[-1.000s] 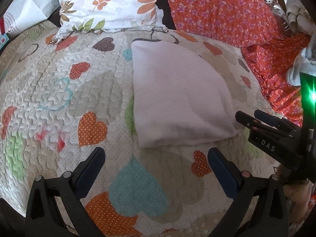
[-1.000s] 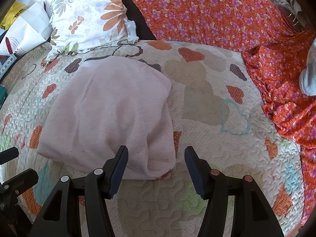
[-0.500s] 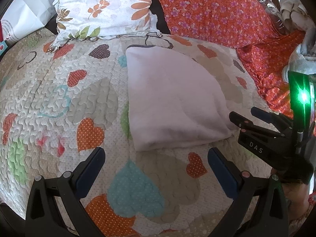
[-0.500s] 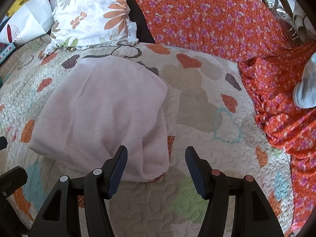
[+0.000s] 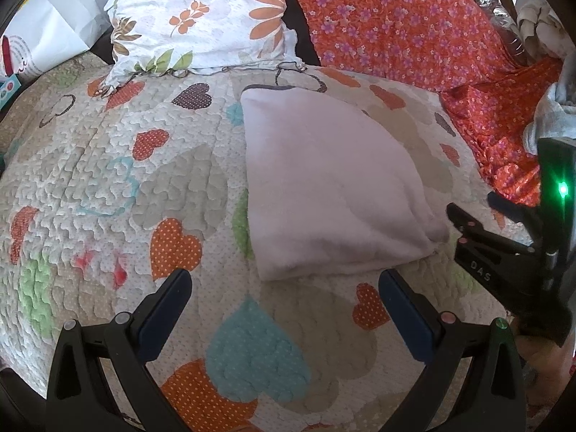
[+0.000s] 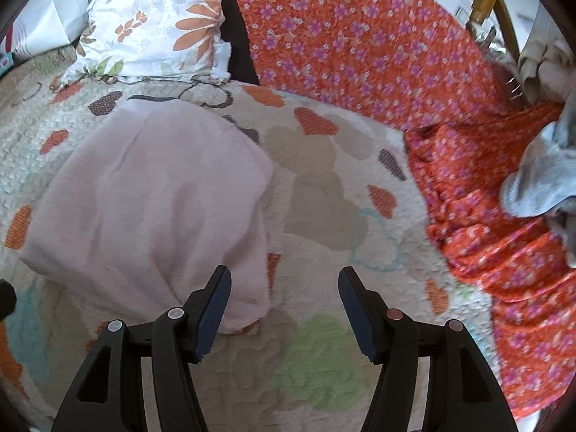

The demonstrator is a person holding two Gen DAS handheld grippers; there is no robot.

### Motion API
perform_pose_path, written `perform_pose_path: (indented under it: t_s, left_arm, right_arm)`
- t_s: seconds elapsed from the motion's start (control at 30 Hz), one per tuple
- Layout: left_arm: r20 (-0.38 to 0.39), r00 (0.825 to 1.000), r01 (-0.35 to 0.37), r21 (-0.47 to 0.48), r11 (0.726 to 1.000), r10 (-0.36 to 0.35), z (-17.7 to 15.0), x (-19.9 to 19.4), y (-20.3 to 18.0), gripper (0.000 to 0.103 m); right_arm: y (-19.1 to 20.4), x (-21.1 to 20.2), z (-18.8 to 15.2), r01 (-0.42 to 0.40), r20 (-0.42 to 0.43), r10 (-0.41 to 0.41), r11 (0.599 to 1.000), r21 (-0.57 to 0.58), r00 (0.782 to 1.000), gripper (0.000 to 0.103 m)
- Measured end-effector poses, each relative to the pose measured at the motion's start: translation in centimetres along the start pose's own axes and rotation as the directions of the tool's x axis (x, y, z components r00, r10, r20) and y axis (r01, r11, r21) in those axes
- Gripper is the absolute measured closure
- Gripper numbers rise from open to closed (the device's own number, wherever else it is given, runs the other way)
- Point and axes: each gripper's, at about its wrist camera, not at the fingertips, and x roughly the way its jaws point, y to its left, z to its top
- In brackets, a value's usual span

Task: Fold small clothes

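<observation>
A pale pink cloth (image 5: 331, 194), soft and fleecy, lies folded into a thick wedge on the bed's quilt (image 5: 108, 180), broad at the near edge and narrowing toward the pillow (image 5: 201, 18). The quilt is stitched in wavy puckered lines and printed with dotted hearts in orange, teal, grey and green. The pillow is white cotton with orange and grey flowers. An orange floral sheet (image 6: 360, 46), thin and rumpled, covers the right side; a grey knit garment (image 6: 540, 176) lies on it. The left claw (image 5: 284, 298) hangs wide over bare quilt, just short of the cloth's near fold, holding nothing. The right claw (image 6: 284, 298) stands moderately wide and empty beside the cloth's right corner, one pad (image 6: 216, 306) overlapping it in view.
</observation>
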Motion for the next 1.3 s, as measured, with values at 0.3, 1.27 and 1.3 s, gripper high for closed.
perform_pose_path:
  t_s: [0.3,1.27,1.3]
  left_arm:
    - [-0.011,1.0,-0.013,0.007,1.0,0.013,0.0,0.4,-0.3,0.0]
    - [-0.035,0.999,-0.025,0.01,1.0,0.025,-0.3,1.4,-0.4,0.0]
    - [-0.036,0.999,-0.026,0.01,1.0,0.026,-0.4,1.5,-0.4,0.0]
  right_arm:
    - [0.3,-1.2,0.0,0.054,0.037,-0.053,0.998,-0.03,0.998,0.032]
    - [-0.4,2.0,-1.2,-0.244,-0.17,0.27,0.956,0.16,0.948,0.03]
    - [-0.5,2.0,-1.2,-0.244,-0.17,0.27,0.957,0.159,0.948,0.03]
